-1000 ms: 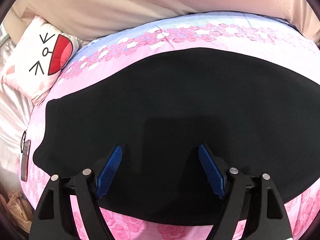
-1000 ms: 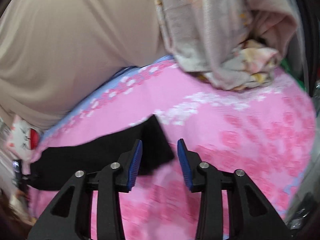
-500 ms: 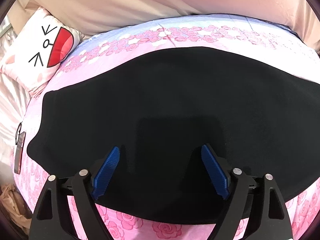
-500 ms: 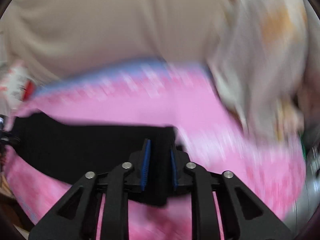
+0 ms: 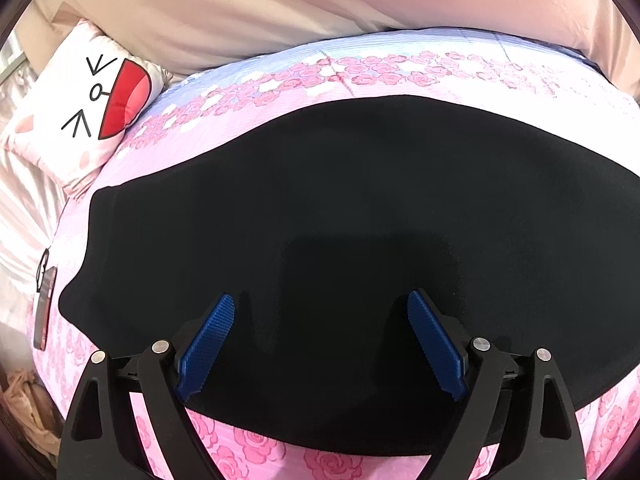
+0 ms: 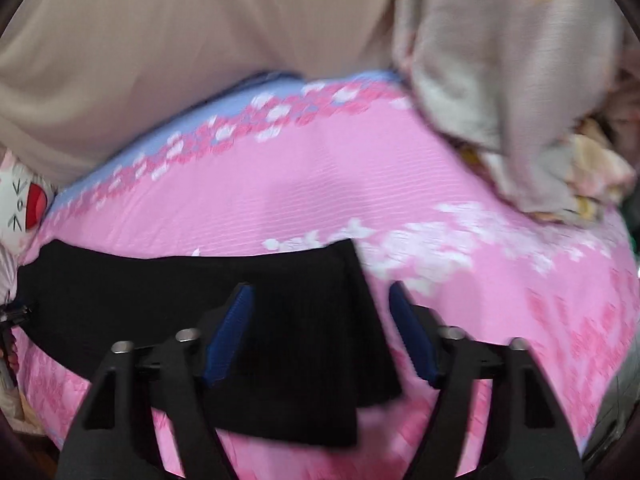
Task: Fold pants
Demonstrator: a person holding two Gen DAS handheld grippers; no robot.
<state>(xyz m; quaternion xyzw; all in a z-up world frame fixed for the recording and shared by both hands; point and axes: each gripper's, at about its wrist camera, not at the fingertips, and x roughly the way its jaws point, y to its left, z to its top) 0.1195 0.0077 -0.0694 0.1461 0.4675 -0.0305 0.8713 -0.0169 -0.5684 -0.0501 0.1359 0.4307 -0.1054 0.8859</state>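
Black pants (image 5: 340, 216) lie flat across a pink rose-print bedspread (image 5: 360, 76). In the left wrist view my left gripper (image 5: 320, 344) is open and hovers over the near edge of the pants. In the right wrist view the pants' right end (image 6: 312, 344) lies on the bedspread (image 6: 500, 320), with its ribbed end lying loose between the fingers. My right gripper (image 6: 320, 332) is open above that end, its blue pads spread on either side of the cloth.
A white pillow with a cartoon face (image 5: 88, 108) lies at the far left of the bed. A beige sheet (image 5: 320, 4) covers the far side. A crumpled grey floral blanket (image 6: 520, 92) sits at the far right. A dark tag-like object (image 5: 44, 312) lies at the bed's left edge.
My right gripper closed over the pants' end half a second ago and has now opened again, leaving the end on the bed. The left gripper has barely moved.
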